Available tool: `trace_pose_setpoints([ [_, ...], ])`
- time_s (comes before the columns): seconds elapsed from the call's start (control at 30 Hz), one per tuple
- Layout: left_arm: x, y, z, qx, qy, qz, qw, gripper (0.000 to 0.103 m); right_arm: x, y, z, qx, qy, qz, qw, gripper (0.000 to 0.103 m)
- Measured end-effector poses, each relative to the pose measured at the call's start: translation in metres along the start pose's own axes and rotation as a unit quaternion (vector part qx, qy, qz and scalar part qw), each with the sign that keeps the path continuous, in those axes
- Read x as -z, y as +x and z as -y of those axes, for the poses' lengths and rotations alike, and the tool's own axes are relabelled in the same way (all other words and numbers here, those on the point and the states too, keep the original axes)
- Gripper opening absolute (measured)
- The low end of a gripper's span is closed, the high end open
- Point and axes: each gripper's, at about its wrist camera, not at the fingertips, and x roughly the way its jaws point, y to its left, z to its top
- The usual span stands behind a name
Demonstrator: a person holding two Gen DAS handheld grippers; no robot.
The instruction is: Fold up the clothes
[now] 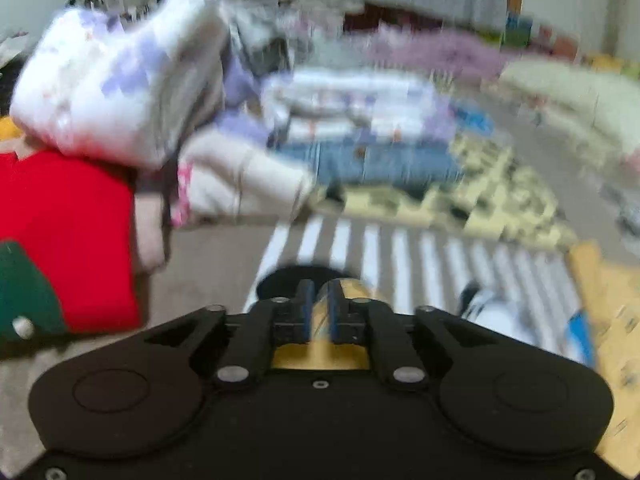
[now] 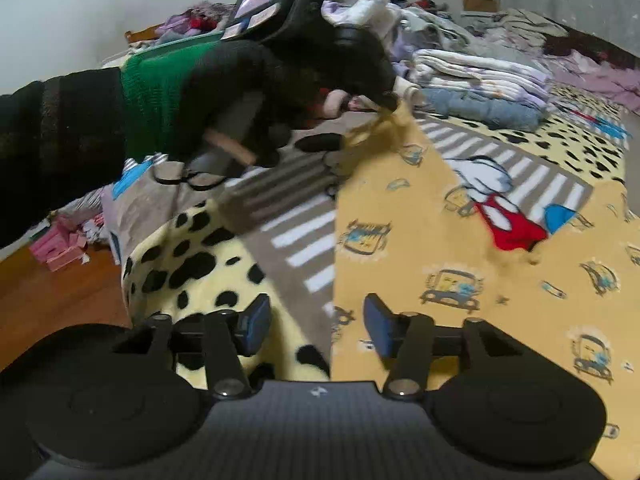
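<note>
A yellow cloth [image 2: 460,280] printed with little cars lies spread over the patterned blanket [image 2: 192,248]. Its straight left edge runs up the middle of the right wrist view. My left gripper [image 2: 386,104], held by a hand in a black and green glove [image 2: 224,80], pinches the cloth's far corner and lifts it slightly. In the left wrist view the left gripper [image 1: 320,308] has its blue pads close together with yellow fabric [image 1: 320,354] pinched between them. My right gripper [image 2: 316,320] stands open over the cloth's near edge, nothing between its fingers.
A stack of folded clothes [image 2: 480,80] sits at the back of the bed, with loose garments behind it. A red garment [image 1: 68,232] and a white bundle [image 1: 120,80] lie to the left. Wooden floor [image 2: 52,292] and pink boxes [image 2: 64,244] are beyond the bed's left edge.
</note>
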Motion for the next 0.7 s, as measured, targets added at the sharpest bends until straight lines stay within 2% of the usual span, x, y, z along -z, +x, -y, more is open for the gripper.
trace_pose_setpoints([
  [0.07, 0.008, -0.001, -0.002, -0.008, 0.006, -0.002, 1.0, 0.034, -0.001, -0.001, -0.002, -0.01, -0.007, -0.004, 1.0, 0.059],
  [0.23, 0.019, -0.045, -0.022, -0.023, -0.051, 0.036, 0.9978, 0.034, 0.001, -0.015, -0.004, -0.023, -0.004, 0.001, 1.0, 0.057],
  [0.3, 0.023, -0.061, -0.02, 0.003, -0.059, 0.037, 0.9976, 0.034, 0.005, -0.021, -0.004, -0.023, -0.001, 0.003, 1.0, 0.057],
  [0.4, 0.031, -0.065, -0.003, 0.051, -0.047, 0.02, 0.9974, 0.034, 0.012, -0.027, -0.001, -0.023, 0.012, 0.002, 1.0, 0.057],
  [0.53, 0.045, -0.04, 0.02, 0.018, -0.006, -0.043, 0.9989, 0.035, 0.019, -0.05, 0.008, -0.019, 0.042, 0.011, 0.999, 0.057],
  [0.6, 0.037, -0.053, 0.027, 0.032, -0.019, -0.024, 0.999, 0.034, 0.023, -0.069, 0.019, -0.012, 0.062, 0.018, 0.998, 0.057],
  [0.7, 0.024, -0.069, 0.049, 0.054, -0.01, 0.0, 0.9985, 0.034, 0.035, -0.109, 0.044, 0.018, 0.085, 0.039, 0.995, 0.057],
])
